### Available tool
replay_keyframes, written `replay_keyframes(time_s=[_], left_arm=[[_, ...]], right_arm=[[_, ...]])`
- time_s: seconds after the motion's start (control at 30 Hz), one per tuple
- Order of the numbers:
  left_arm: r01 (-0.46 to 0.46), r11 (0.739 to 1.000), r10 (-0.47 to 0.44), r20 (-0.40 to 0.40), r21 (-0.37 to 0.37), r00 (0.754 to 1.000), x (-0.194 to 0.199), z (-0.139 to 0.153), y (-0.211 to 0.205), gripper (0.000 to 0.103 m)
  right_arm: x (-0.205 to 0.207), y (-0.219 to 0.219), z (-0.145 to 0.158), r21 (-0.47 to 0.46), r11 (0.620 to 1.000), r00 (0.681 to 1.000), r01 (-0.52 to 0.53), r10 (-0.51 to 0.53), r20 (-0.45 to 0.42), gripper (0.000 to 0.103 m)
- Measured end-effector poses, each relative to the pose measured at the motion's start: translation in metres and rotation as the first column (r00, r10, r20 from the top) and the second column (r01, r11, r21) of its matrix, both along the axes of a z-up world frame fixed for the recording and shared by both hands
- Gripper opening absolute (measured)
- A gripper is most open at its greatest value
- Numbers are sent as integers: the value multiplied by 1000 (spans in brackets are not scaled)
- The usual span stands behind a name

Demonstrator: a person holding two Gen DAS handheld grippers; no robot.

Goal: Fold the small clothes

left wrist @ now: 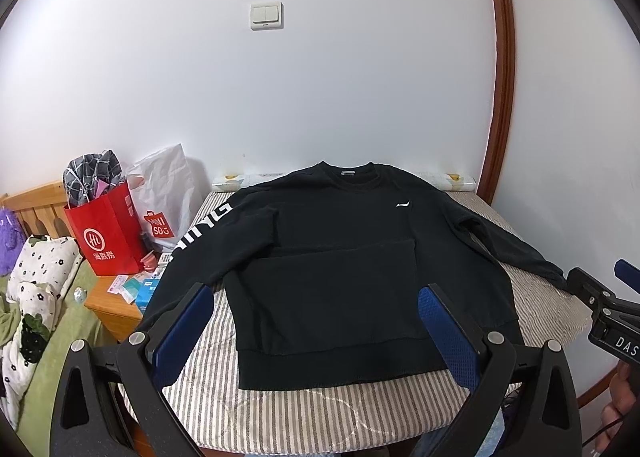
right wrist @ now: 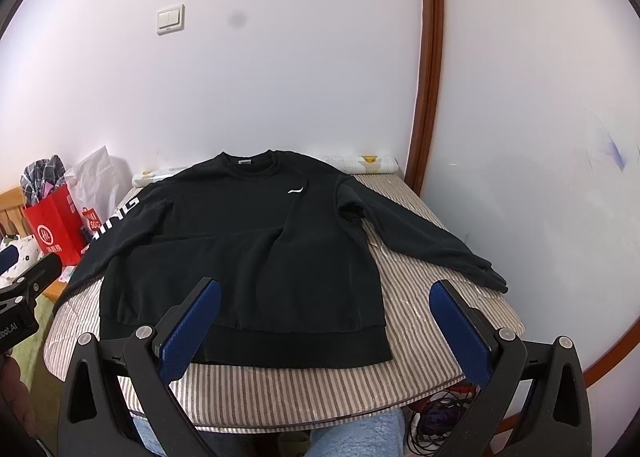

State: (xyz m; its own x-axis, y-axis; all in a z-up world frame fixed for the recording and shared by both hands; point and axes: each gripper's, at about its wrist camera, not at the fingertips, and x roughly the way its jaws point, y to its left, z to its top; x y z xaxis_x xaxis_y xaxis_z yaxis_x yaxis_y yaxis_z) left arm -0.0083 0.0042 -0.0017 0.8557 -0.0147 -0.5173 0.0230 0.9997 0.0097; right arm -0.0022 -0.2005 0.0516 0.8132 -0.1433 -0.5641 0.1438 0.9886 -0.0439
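Striped grey-and-white padding covers the worktop [right wrist: 280,389], whose near edge curves just ahead of both cameras. Closest in, the left claw [left wrist: 316,327] stands wide, its blue pads apart and holding nothing, poised above the sweatshirt's hem. The right claw [right wrist: 326,323] is likewise spread wide and empty, hanging over the hem's right corner and the bare striped cover beside it. In the left wrist view the right claw's black body shows at the far right edge; in the right wrist view the left one shows at the far left edge.

Just beyond the claws lies the black sweatshirt [left wrist: 340,257], flat and face up on the worktop, hem nearest, collar farthest. A small white logo sits on its chest. One sleeve, printed with white letters, runs off the left edge of the cover; the other stretches out to the right, its cuff near the wall.

Left of the worktop, a wooden nightstand carries a red paper bag [left wrist: 106,233] with checked cloth inside and a white plastic bag [left wrist: 168,197] beside it. Behind everything rises a white wall with a double light switch [left wrist: 266,15] and a brown door frame [left wrist: 502,97].
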Motion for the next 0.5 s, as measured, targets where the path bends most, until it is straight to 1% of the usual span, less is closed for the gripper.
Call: replay_keyframes(time_s=[0.13, 0.23, 0.4, 0.5], left_arm=[[7, 1000, -7, -2, 3, 1000, 9, 0, 3, 103], [6, 1000, -6, -9, -12, 1000, 18, 0, 6, 103], [-6, 999, 5, -18, -40, 1000, 37, -1, 15, 103], [-14, 999, 12, -35, -48, 999, 53, -4, 21, 103]], right_arm=[[6, 2, 2, 3, 1000, 1000, -16, 16, -7, 103], [15, 6, 4, -1, 1000, 1000, -26, 26, -10, 103], [36, 15, 4, -13, 999, 999, -38, 38, -25, 103], [55, 20, -1, -16, 999, 998, -45, 45, -44, 103]])
